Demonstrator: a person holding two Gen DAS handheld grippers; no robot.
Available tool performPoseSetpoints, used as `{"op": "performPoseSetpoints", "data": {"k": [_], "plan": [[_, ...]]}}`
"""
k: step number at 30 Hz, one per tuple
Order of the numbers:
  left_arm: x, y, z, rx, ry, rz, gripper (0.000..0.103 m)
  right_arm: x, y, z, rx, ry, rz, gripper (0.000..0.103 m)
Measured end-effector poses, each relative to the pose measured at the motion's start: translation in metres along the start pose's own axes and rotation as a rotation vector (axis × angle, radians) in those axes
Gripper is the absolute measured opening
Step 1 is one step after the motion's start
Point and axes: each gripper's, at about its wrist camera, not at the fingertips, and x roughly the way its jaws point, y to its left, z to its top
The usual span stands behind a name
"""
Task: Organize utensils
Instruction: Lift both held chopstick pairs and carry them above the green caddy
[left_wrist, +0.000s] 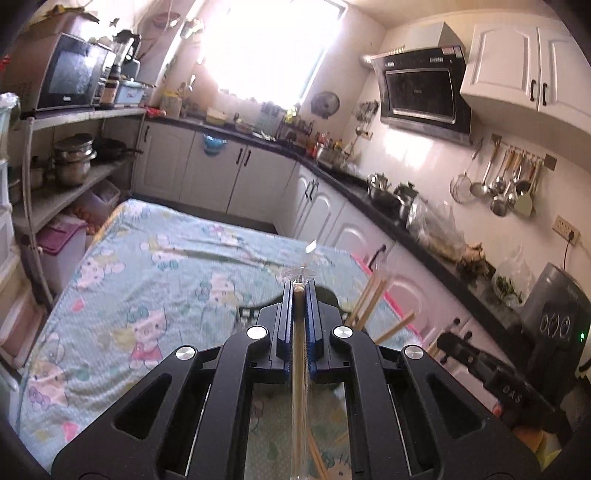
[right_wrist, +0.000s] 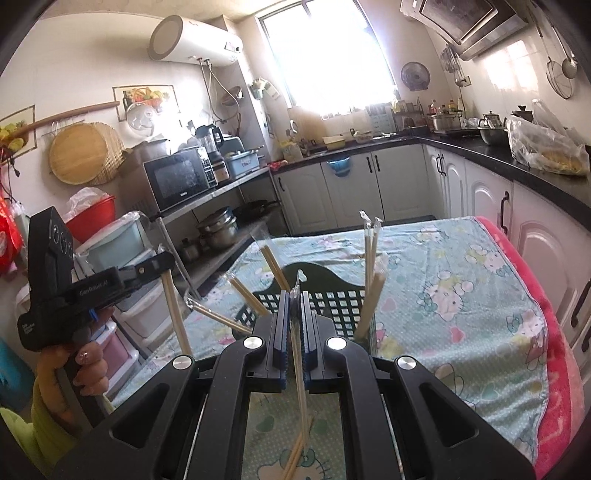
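A: While both claws are lifted over the worktop (right_wrist: 461, 332), what are they grasping?

B: The left claw (left_wrist: 300, 286) is clenched on a wrapped chopstick pair (left_wrist: 297, 369); the right claw (right_wrist: 294, 295) pinches another wrapped pair (right_wrist: 298, 362).

A: And farther off?

B: A dark slotted basket (right_wrist: 332, 301) near the worktop's right edge holds more wrapped chopsticks (right_wrist: 371, 295) standing tilted.

The right claw (right_wrist: 294, 295) pinches wrapped chopsticks (right_wrist: 298, 354) before a dark basket (right_wrist: 332, 301) holding more.
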Motion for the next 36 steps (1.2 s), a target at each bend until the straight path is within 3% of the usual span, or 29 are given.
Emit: {"op": "performPoseSetpoints", "data": {"k": [19,36], "plan": [[-0.008,-0.005,0.056,0.004,-0.168,0.040,0.003,-0.012,0.018,0.043,-0.005,-0.136,0.036,0.006],[0.011,-0.023,0.085,0.100,-0.317,0.182,0.003,0.000,0.032,0.083,-0.066,-0.249,0.006,0.006]]}}
